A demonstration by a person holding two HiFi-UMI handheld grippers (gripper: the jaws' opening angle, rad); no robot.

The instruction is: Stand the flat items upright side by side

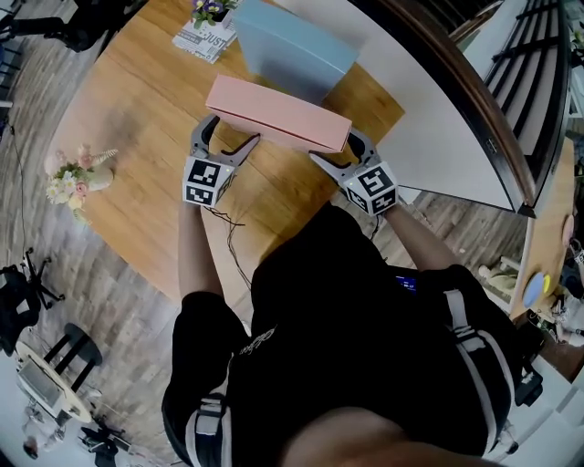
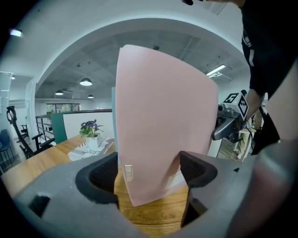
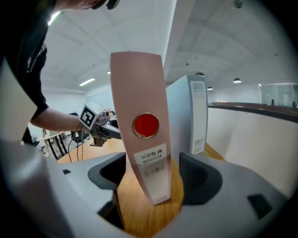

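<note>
The pink file (image 1: pixel 274 114) was stood upright on the desk (image 1: pixel 137 109), just in front of the blue file (image 1: pixel 292 46), which was also upright; whether the two touched could not be told. The left tool (image 1: pixel 230 132) was held at the pink file's left end with its jaws spread. That end was seen between them, close to both pads, though no firm press could be made out. The right tool (image 1: pixel 338 149) was held at the other end, its jaws wide apart, and the spine with the red dot was seen between them with a gap on each side. The pink file was therefore judged to be standing largely by itself on a narrow edge. The main risk was that it could be tipped towards the person, where nothing was placed to stop it, if a jaw were caught on an end while a tool was drawn back. An uneven pull at one end could also skew it away from the blue file and spoil the side-by-side line. A potted flower (image 1: pixel 208 11) on a magazine (image 1: pixel 205 38) was seen beyond the files' left end, near enough to be knocked if the files were slid that way. A bunch of flowers (image 1: pixel 73 178) lay well apart at the desk's left edge, and no obstacle was seen between the tools and the person.
</note>
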